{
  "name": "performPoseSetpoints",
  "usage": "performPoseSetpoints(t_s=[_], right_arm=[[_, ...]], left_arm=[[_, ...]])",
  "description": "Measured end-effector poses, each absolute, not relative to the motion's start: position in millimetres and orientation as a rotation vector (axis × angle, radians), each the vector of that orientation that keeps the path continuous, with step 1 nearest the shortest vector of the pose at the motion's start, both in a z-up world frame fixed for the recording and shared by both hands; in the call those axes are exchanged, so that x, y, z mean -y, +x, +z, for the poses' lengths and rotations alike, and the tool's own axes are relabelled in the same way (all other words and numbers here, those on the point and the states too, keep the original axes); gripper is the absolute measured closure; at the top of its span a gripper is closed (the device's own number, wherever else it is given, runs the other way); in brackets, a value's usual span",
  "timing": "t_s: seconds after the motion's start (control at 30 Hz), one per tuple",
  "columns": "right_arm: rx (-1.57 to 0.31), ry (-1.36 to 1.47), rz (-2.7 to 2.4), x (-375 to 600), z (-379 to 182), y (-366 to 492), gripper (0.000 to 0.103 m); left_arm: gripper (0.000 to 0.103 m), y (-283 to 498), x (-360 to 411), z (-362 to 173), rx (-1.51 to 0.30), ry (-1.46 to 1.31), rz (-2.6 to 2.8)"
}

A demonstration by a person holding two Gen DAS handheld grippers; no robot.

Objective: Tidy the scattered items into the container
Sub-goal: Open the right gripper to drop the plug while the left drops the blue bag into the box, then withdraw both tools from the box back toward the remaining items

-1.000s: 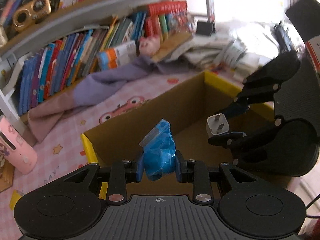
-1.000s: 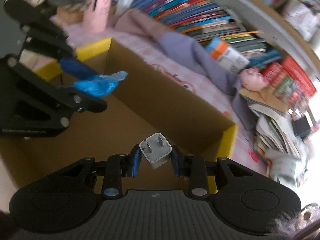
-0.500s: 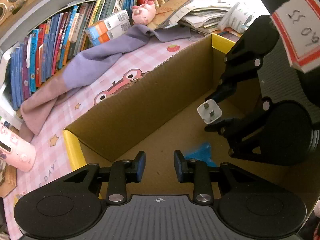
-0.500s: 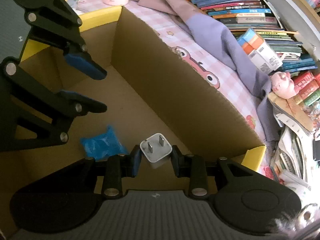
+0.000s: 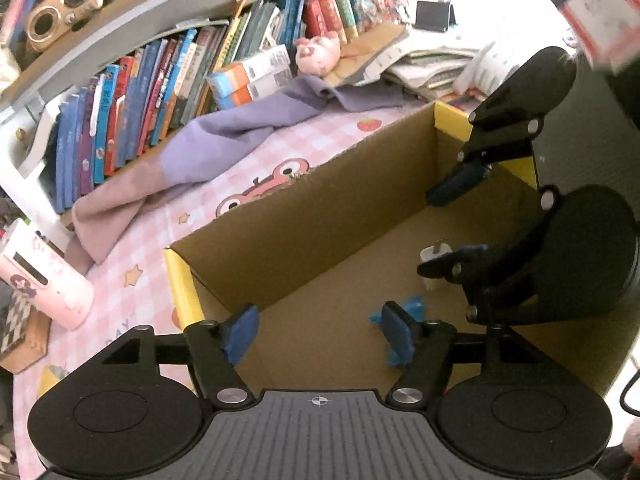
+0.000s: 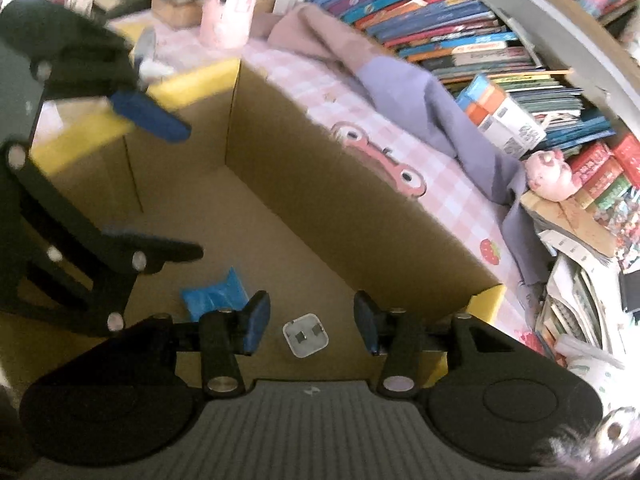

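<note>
Cardboard box (image 5: 304, 216) on pink checked mat (image 5: 256, 160)

Across the top of your left view runs a shelf of books (image 5: 132, 104), with a retro radio (image 5: 60, 12) upper left, a pink pig plush (image 5: 318, 54) top centre, a lilac cloth (image 5: 224, 140) below them, and a pink bottle (image 5: 44, 276) at the left edge.
</note>
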State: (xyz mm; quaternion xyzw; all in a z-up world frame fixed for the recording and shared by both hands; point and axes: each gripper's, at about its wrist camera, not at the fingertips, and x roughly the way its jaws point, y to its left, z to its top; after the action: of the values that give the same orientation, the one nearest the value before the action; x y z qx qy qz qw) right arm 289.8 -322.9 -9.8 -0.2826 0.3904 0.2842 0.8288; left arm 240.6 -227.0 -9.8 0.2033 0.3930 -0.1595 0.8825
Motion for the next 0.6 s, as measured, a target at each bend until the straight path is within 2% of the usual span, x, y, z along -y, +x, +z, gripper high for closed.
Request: performPoseSetpoints(t_s=[0.6], right_arm=[[-0.592, -0.219, 0.389, 344.6, 71.2, 206.2, 0.051]], left_arm=[[0.023, 167.8, 185.3, 50.2, -0.596, 0.213, -0.296]])
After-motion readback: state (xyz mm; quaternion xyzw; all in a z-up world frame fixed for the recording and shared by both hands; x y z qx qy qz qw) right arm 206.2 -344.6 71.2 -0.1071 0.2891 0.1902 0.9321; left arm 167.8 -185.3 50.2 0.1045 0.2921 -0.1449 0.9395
